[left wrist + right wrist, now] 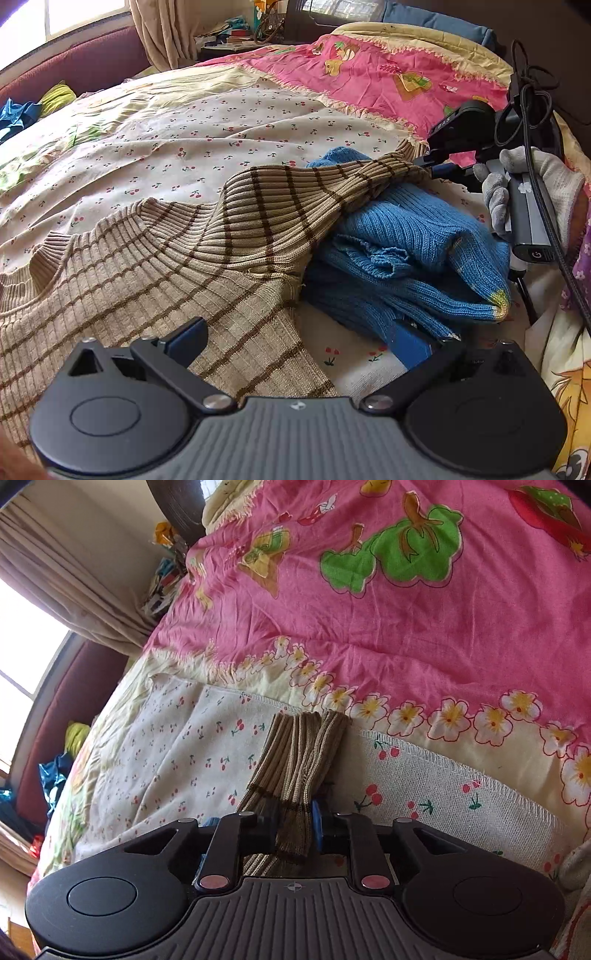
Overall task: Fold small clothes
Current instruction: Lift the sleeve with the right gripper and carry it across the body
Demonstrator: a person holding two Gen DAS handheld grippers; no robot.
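Note:
A beige ribbed sweater [155, 266] with brown stripes lies spread on the bed. One sleeve [314, 188] is stretched up to the right. My right gripper [430, 164], held by a gloved hand [554, 177], is shut on the cuff. In the right wrist view the cuff [295, 760] sticks out past the blue pads of the right gripper [295, 829], which pinch it. My left gripper [299, 339] stands wide open low over the sweater's lower edge. Its right finger [410, 343] touches a crumpled blue knit sweater [406, 251].
The bed carries a white cherry-print sheet [207, 129] and a pink cartoon-print blanket [376, 74] at the far side. Blue and yellow clothes [33, 107] lie at the far left by a maroon couch. A cable [532, 96] hangs near the right gripper.

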